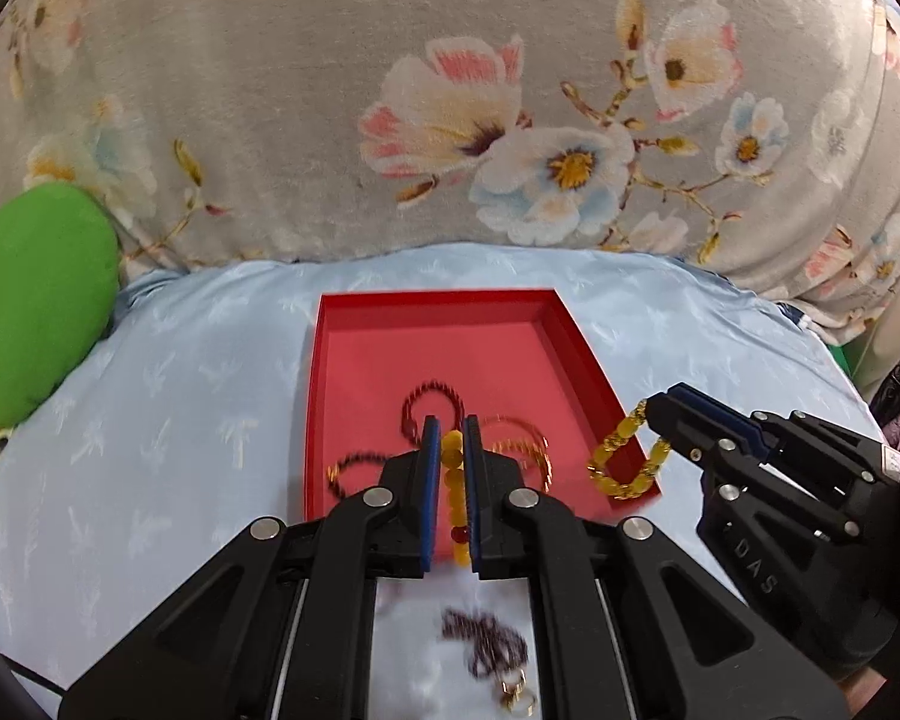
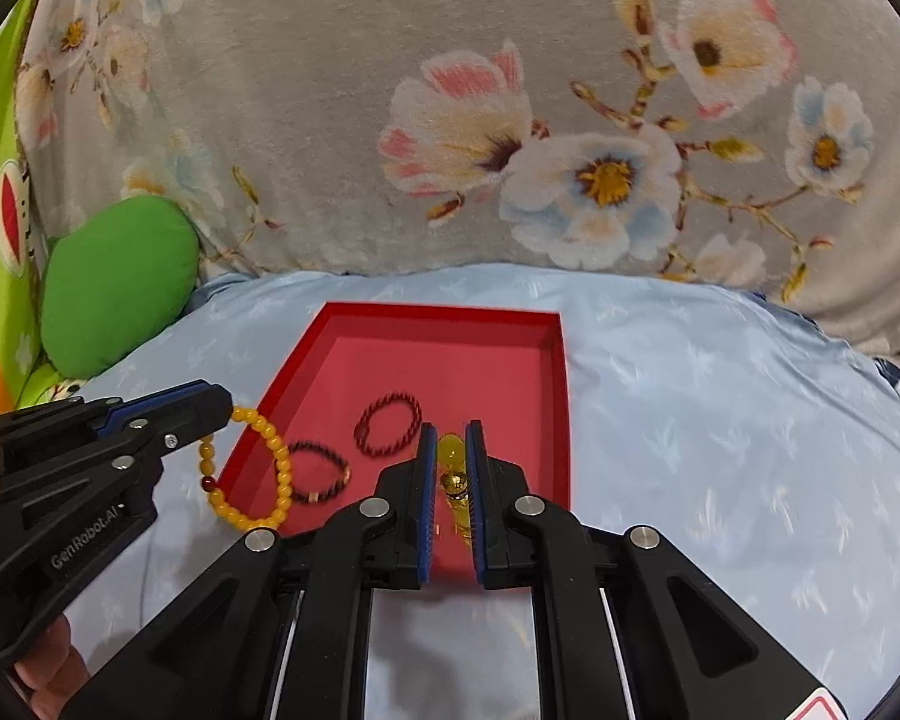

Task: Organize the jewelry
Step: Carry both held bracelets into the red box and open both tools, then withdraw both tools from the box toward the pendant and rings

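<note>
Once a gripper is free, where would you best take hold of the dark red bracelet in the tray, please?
Pinch the dark red bracelet by its far arc from straight above, one finger inside the ring, one outside. It lies flat on the tray floor, walls blocking sideways approaches, and that arc is clear of the black bracelet.

Black claw (image 1: 451,426) linkage, blue pads (image 1: 431,480), silver pivot screws (image 1: 378,497), white lettering.

Left tool (image 1: 452,429) and right tool (image 2: 450,435) — both clamped shut, angled downward, side by side.
</note>
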A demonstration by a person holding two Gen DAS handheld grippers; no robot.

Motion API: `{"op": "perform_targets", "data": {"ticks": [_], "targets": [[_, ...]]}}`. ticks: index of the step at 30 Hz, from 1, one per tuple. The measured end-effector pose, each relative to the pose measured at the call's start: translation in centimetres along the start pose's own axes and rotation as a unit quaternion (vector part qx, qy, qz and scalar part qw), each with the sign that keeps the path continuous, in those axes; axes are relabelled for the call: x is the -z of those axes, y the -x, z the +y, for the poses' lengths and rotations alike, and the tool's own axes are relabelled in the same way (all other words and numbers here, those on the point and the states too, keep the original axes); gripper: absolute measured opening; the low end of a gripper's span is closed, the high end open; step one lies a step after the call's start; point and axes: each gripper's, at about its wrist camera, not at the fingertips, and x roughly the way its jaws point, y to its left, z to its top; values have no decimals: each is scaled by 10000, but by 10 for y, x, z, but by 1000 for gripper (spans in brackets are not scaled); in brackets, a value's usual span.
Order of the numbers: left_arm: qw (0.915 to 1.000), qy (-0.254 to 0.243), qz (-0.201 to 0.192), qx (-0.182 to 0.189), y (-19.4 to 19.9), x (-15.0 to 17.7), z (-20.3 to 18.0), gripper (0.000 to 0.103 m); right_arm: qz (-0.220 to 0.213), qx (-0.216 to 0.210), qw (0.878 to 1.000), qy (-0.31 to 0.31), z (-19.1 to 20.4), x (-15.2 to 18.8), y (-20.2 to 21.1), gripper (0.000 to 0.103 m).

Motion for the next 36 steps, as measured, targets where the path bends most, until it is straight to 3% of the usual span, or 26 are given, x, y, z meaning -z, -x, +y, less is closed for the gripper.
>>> {"op": "perform_targets", "data": {"ticks": [8, 17, 18, 19, 20, 22, 36], "targets": [[9999, 42, 124, -63, -67, -36, 12, 7, 92, -183, 9996, -207, -8, -36, -70, 9], [9981, 128, 548, -240, -130, -31, 29, 8, 888, -92, 9949, -466, -27, -20, -140, 10], [9977, 162, 593, -285, -133, -28, 32, 11, 886, -6, 9950, -454, -29, -17, -139, 13], [9975, 185, 603, -328, -135, -26, 35, 21, 890, 64, 9950, -450, -30, -15, -139, 20], [9974, 212, 556, -398, -135, -23, 37, 38, 863, 102, 9951, -468, -31, -13, -137, 25], [9975, 245, 435, -497, -131, -20, 40, 51, 752, 134, 9957, -518, -34, -10, -130, 43], [9979, 258, 323, -493, -95, -9, 40, 51, 437, 109, 9981, -412, -19, -2, -85, 46]]}}
